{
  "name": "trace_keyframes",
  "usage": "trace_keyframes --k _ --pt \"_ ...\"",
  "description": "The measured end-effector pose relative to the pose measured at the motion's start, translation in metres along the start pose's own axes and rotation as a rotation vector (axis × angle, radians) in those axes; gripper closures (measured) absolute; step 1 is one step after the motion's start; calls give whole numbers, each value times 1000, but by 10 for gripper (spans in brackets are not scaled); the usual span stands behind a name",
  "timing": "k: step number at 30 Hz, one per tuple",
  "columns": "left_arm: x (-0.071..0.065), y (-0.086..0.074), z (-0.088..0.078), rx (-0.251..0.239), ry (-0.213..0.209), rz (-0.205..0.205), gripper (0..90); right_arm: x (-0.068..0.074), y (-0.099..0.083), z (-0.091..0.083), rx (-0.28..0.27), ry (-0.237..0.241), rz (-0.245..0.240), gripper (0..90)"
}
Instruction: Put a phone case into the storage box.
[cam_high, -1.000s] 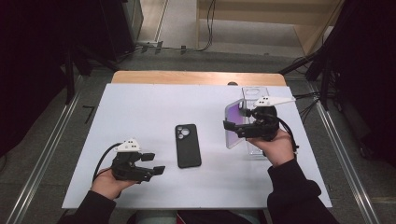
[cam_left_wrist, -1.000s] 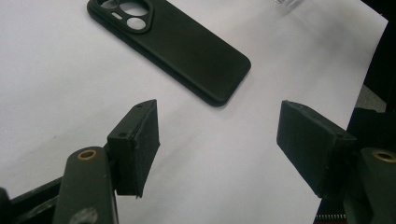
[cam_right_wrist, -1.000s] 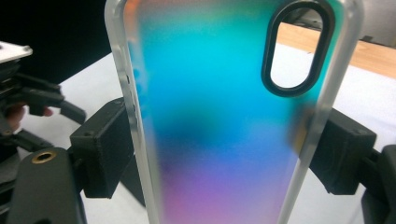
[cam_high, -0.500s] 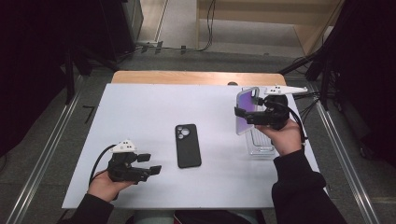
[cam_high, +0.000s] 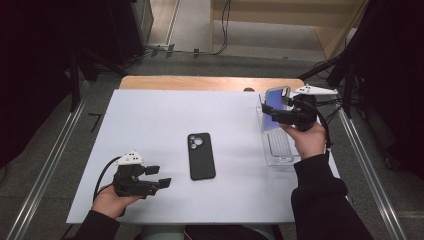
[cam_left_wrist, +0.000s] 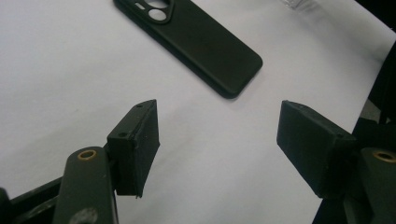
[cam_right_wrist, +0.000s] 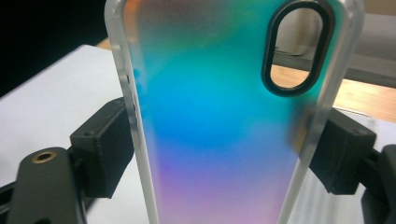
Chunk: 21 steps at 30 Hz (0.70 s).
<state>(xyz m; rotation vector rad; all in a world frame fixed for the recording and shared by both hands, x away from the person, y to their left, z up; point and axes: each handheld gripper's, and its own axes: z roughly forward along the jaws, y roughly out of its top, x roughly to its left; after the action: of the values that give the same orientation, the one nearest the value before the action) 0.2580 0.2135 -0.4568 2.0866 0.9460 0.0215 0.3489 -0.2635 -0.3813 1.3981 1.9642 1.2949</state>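
Right gripper clamps iridescent case, above clear bin.
Left gripper wide, nothing between jaws; black case flat on surface just ahead.

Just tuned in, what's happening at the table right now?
A person works with a gripper in each hand. The right gripper is shut on an iridescent phone case, held up above the clear bin at the table's right edge. The left gripper is open and empty, low over the white table near the front. A black phone case lies flat mid-table, untouched.
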Motion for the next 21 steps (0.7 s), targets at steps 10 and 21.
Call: trace_keyframes --k 10,21 --pt "0 -1 0 1 -4 1 303 -28 0 9 -16 -93 52 160" --pt "0 0 1 -8 3 0 303 -50 -4 35 -17 -161 88 160"
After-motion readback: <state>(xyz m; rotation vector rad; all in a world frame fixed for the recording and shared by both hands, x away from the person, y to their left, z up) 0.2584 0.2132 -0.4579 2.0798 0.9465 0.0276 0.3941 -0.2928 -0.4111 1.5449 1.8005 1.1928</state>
